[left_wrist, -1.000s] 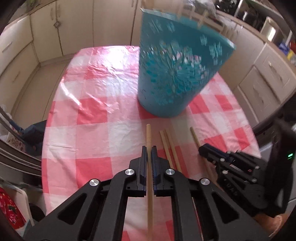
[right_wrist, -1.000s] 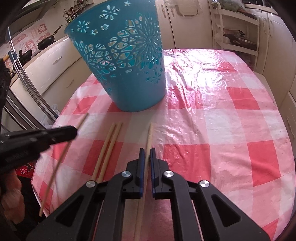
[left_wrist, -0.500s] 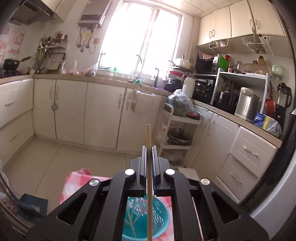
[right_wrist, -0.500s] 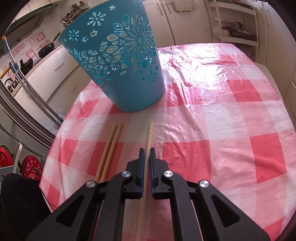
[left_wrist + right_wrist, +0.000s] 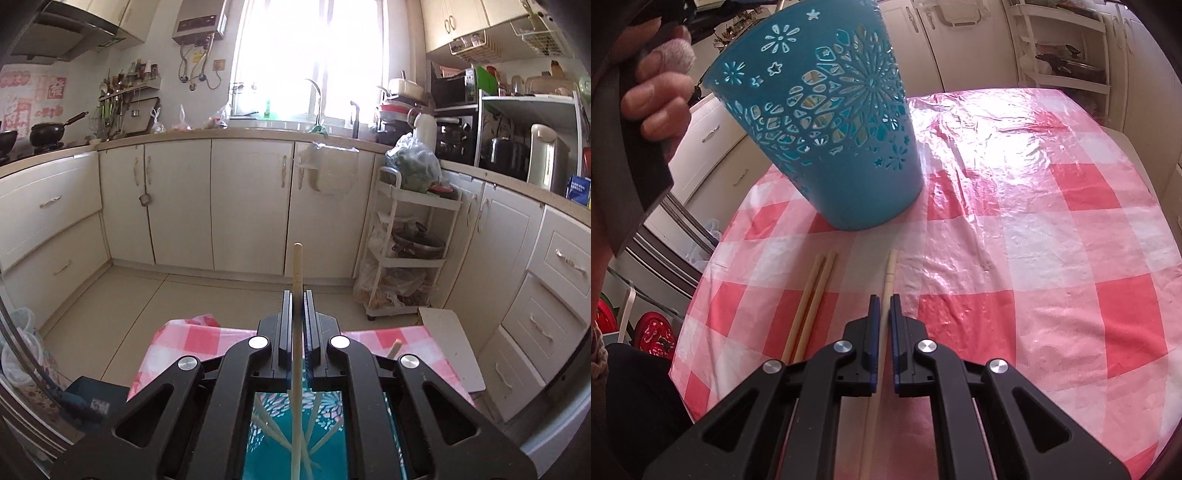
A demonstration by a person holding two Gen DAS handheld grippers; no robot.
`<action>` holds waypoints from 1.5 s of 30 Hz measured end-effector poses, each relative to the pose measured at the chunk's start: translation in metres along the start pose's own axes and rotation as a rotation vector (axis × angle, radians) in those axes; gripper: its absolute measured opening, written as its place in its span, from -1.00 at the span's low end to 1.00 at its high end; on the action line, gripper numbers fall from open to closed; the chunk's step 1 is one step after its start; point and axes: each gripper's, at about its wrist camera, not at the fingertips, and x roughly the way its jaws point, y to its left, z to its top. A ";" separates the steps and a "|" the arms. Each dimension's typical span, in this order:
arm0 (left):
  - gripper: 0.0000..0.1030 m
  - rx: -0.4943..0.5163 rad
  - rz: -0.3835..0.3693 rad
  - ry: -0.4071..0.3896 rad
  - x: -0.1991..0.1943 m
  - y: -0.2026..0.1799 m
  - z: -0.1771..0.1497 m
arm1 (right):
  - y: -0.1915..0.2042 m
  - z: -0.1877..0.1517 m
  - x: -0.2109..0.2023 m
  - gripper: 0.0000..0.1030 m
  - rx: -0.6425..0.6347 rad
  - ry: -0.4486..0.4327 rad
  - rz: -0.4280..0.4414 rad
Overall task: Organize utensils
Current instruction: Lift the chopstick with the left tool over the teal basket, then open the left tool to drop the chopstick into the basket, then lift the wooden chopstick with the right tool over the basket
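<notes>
My left gripper (image 5: 297,295) is shut on a wooden chopstick (image 5: 297,269) and holds it upright above the teal cut-out basket (image 5: 325,435), where several chopsticks stand. The basket (image 5: 827,122) sits at the far left of the pink checked table (image 5: 1034,229) in the right wrist view. My right gripper (image 5: 884,301) is shut on another chopstick (image 5: 889,269) lying on the cloth. Two more chopsticks (image 5: 812,295) lie side by side just left of it.
The hand on the left gripper's handle (image 5: 657,99) shows at upper left in the right wrist view. Cream cabinets (image 5: 221,206) and a white trolley (image 5: 406,251) stand beyond the table. The table's front edge is close to the right gripper.
My left gripper lifted its chopstick off the table, turned it upright and carried it over the basket. The right gripper stayed shut on its chopstick, edging slightly closer to the basket.
</notes>
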 end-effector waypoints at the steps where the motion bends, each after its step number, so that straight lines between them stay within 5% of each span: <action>1: -0.91 0.009 0.004 0.017 0.000 0.002 -0.005 | 0.000 0.000 0.000 -0.89 -0.001 0.000 0.000; 19: -0.51 -0.127 0.050 0.111 -0.062 0.094 -0.033 | 0.008 -0.003 0.000 -0.89 -0.048 -0.028 -0.051; 26: -0.21 -0.134 0.087 0.198 -0.072 0.113 -0.065 | 0.008 -0.004 -0.001 -0.88 -0.045 -0.015 -0.040; 32: 0.29 -0.099 0.131 0.163 -0.090 0.117 -0.075 | 0.017 -0.006 -0.001 -0.79 -0.097 -0.020 -0.071; 37: 0.31 -0.166 0.107 0.278 -0.070 0.123 -0.088 | 0.028 -0.010 0.000 -0.71 -0.165 -0.031 -0.121; 45: 0.36 -0.174 0.057 0.352 -0.059 0.120 -0.096 | 0.035 -0.010 0.004 -0.75 -0.199 -0.036 -0.183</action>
